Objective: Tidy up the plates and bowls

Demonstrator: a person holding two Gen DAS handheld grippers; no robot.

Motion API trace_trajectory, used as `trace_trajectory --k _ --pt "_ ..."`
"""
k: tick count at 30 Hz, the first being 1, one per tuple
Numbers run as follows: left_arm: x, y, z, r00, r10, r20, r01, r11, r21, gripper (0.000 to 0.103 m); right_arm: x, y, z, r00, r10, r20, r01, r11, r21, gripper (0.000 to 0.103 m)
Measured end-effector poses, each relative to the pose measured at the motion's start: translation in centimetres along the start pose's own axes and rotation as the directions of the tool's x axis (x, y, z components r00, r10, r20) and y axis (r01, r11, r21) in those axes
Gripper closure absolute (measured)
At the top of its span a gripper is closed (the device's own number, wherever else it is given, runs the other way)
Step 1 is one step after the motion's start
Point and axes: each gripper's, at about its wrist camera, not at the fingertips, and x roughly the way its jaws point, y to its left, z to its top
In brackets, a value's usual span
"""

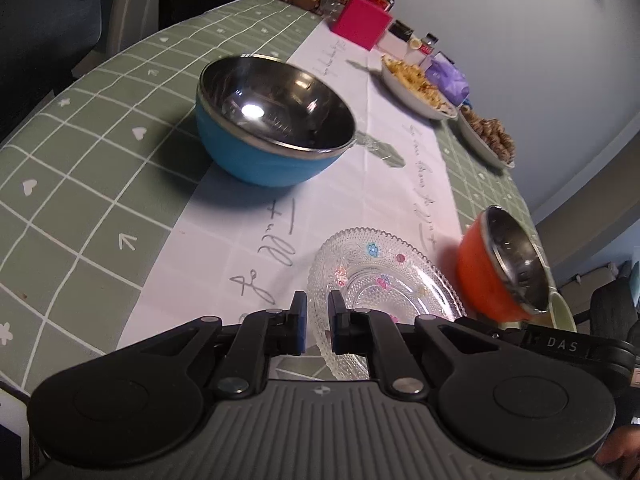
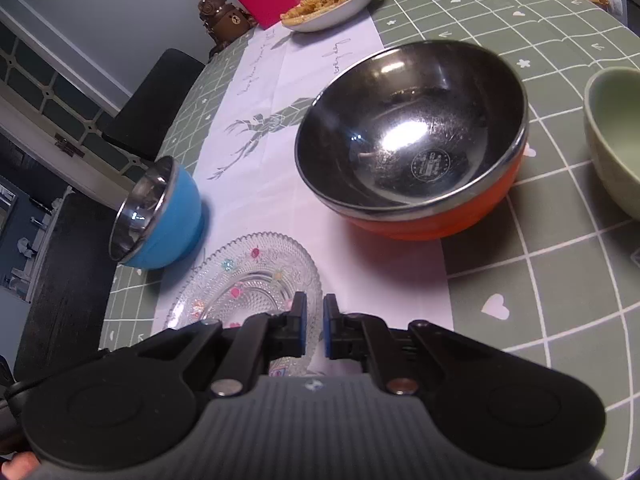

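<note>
Green gridded tablecloth (image 1: 80, 152); both grippers pinch beaded glass plate (image 1: 380, 276).

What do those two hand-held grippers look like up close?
Both look alike. The left hand-held gripper and the right hand-held gripper each have a ribbed grey body, two round black discs, black linkage arms with silver pivot pins, and black fingers faced with blue pads. One bears white "DAS" lettering.
</note>
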Motion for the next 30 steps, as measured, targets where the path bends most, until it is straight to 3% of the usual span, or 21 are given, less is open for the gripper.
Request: trace_trajectory --k 12,30 --pt "-4.8 -0.4 -2.6 0.998 -0.068 0.004 0.068 0.998 0.007 0.092 -4.9 0.1 -2.2 0.999 0.050 -0.001 -0.050 0.999 -0.009 0.098" --pt "-10.8 -0.2 -10.1 0.999 -0.034 -0.014 0.035 0.997 0.073 0.092 -9.4 -0.6 -10.2 0.995 0.071 -0.062 -0.073 0.997 -0.024 0.098"
